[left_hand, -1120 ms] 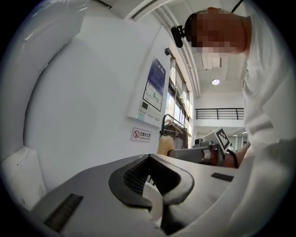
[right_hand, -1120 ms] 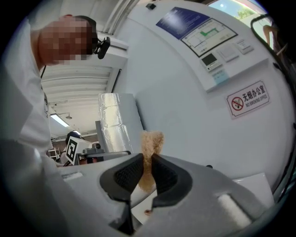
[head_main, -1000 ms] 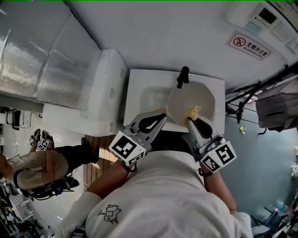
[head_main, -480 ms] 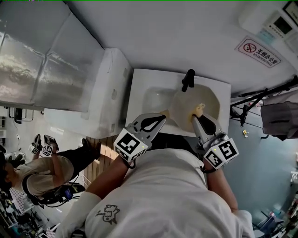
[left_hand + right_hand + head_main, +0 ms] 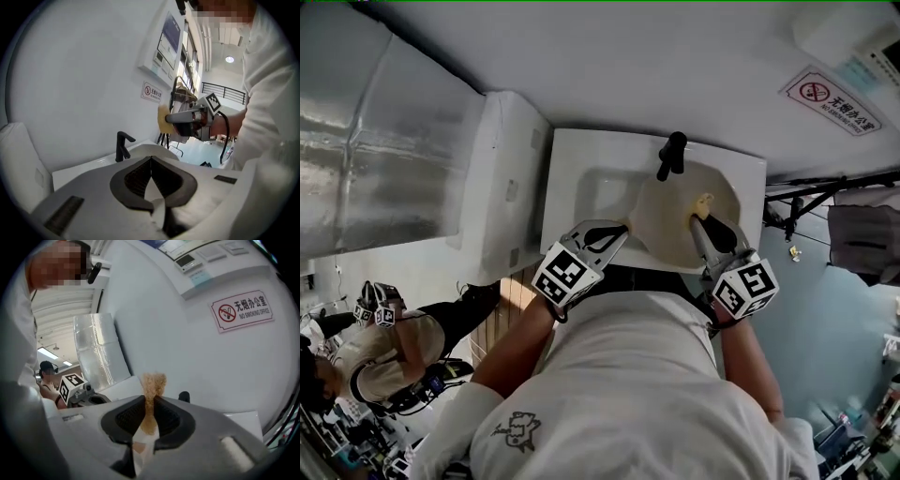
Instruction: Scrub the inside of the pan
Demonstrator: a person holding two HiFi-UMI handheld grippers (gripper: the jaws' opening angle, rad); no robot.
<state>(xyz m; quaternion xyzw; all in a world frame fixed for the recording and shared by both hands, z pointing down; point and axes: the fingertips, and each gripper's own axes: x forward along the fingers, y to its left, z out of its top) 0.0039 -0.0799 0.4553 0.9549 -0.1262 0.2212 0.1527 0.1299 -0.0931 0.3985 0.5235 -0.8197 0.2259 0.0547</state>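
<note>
Head view: the pale cream round pan [image 5: 670, 225] was set in the white rectangular sink [image 5: 572, 164]. Its handle was clamped by the left gripper [image 5: 617, 232], presumably for steadying. The yellow-brown fibrous scouring pad [image 5: 703, 202], pinched in the right gripper [image 5: 703, 220], was held over the pan's inside; contact could not be judged. Left gripper view: the closed jaws hid the handle. Right gripper view: the pan was cut off below.

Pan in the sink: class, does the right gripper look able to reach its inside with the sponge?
Probably yes. The right gripper, shut on the sponge, is over the open pan, with nothing between; the faucet stands behind.
</note>
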